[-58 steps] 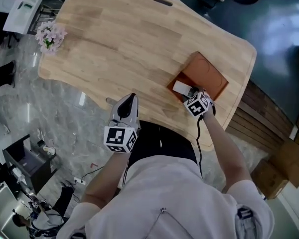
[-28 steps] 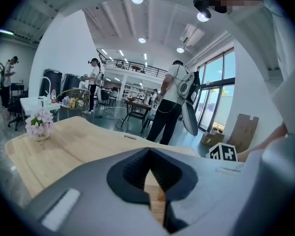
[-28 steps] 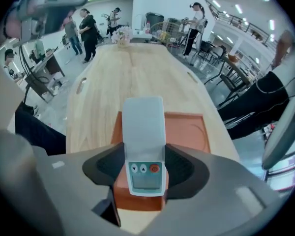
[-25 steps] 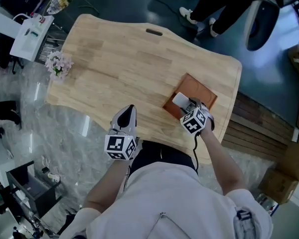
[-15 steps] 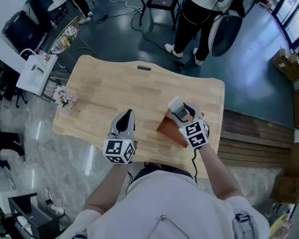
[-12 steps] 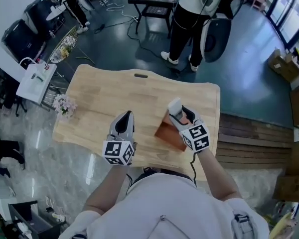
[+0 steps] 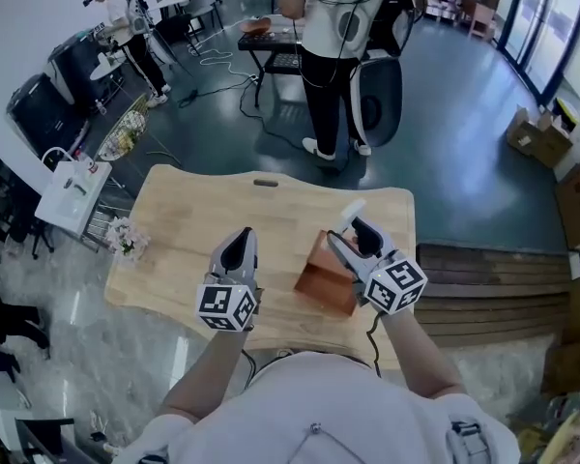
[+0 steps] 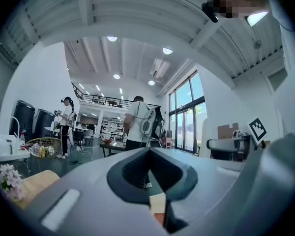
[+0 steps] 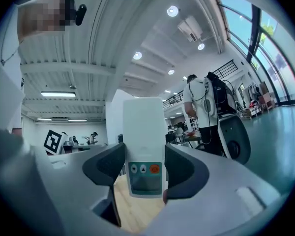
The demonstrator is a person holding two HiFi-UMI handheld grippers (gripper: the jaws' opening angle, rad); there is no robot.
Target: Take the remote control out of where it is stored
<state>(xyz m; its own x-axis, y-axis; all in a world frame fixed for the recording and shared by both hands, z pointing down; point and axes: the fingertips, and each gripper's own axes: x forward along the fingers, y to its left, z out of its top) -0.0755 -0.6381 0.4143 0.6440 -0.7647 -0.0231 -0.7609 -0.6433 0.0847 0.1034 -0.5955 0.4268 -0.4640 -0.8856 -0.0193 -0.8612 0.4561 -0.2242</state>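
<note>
Right gripper clamps remote control
It points to 12 o'clock, over brown tray; left gripper closed, empty.

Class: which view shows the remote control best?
The right gripper view: the remote control fills the centre, buttons visible, clamped between the jaws. The head view shows only its white end; the left gripper view doesn't clearly show it.

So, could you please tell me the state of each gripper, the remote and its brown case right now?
right gripper: shut on the remote control
remote control: gripped, held clear of the brown case
left gripper: shut, empty
brown case: resting on the table, without the remote
</note>
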